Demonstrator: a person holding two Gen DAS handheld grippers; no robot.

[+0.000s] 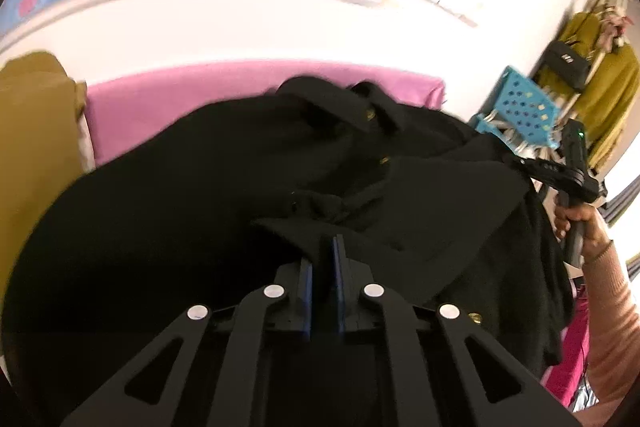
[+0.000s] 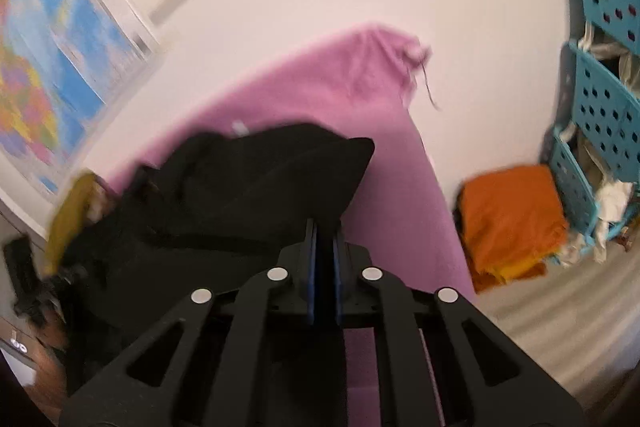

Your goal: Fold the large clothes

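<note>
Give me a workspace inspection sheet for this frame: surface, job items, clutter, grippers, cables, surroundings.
Surface: pink cover over the work surface, its far corner bunched.
Job's things: black coat with gold buttons, spread and rumpled over the pink cover.
Clutter: mustard fabric at the surface's left edge; orange folded cloth on the floor.
Grippers: left gripper shut on a fold of the black coat; right gripper shut at the coat's edge, fabric between the pads.
Cables: a thin dark strand hangs off the cover's far corner; whether thread or cable, cannot tell.
Surroundings: wall map, teal perforated bins, mustard garments on a rack.
</note>
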